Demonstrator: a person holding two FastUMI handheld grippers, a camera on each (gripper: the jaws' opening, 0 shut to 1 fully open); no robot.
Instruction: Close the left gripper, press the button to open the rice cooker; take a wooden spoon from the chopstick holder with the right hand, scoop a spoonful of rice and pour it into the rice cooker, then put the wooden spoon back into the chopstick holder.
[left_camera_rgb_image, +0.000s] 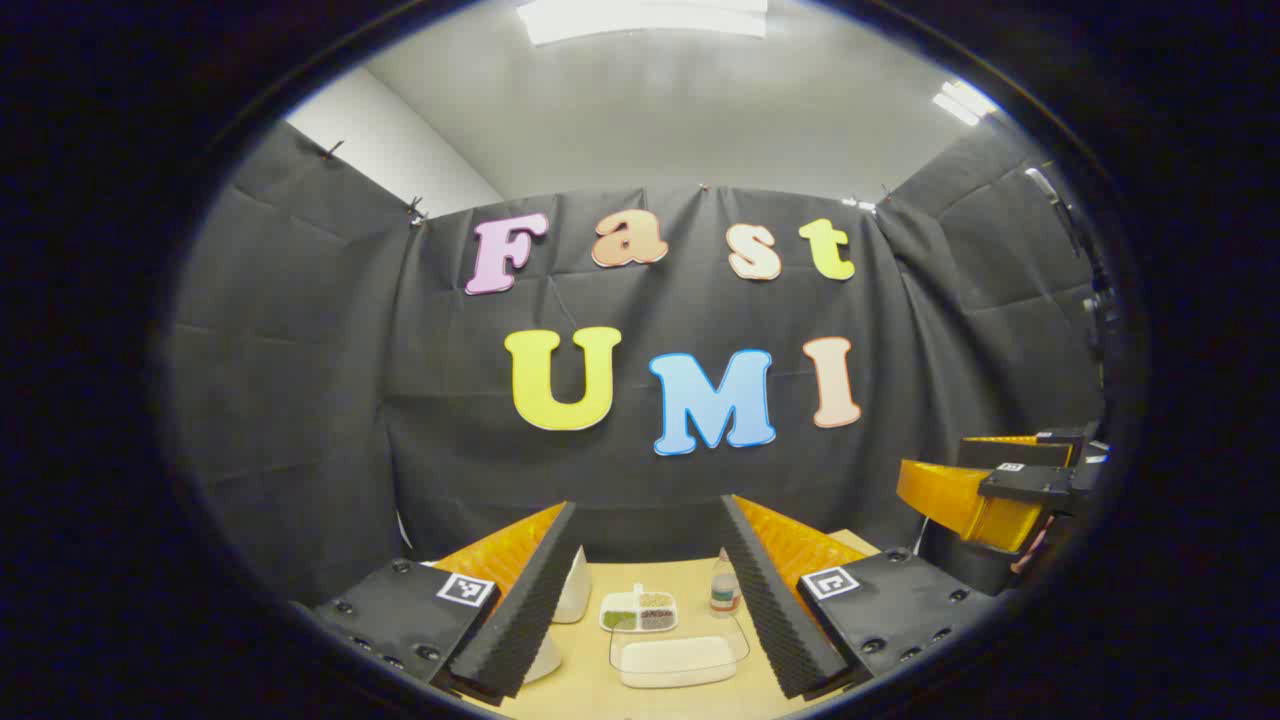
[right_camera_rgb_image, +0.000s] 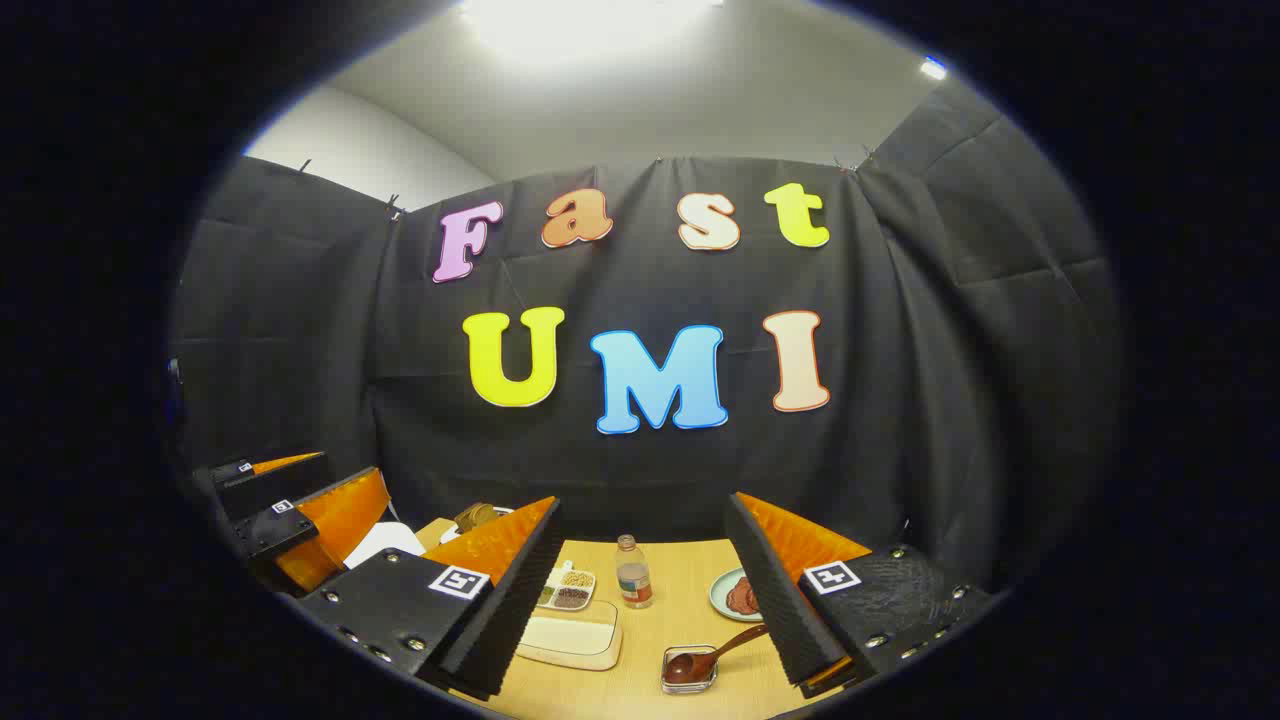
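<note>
My left gripper (left_camera_rgb_image: 648, 510) is held open above the near end of the wooden table (left_camera_rgb_image: 590, 690). Behind its left finger shows part of the white rice cooker (left_camera_rgb_image: 573, 592). A clear tray of white rice (left_camera_rgb_image: 678, 660) lies between the fingers. My right gripper (right_camera_rgb_image: 643, 500) is open too, with nothing between its fingers. Below it, a dark wooden spoon (right_camera_rgb_image: 722, 648) rests bowl-down in a small clear holder (right_camera_rgb_image: 688, 672), just left of the right finger. The rice tray (right_camera_rgb_image: 568, 636) lies to the holder's left. At far left the rice cooker (right_camera_rgb_image: 385, 543) peeks from behind the left gripper (right_camera_rgb_image: 300, 510).
A divided dish of grains (left_camera_rgb_image: 640, 610) and a small bottle (left_camera_rgb_image: 725, 588) stand behind the rice tray. A pale plate with something reddish-brown (right_camera_rgb_image: 738, 596) sits near the right finger. The right gripper (left_camera_rgb_image: 1000, 492) hangs at the far right, off the table's edge.
</note>
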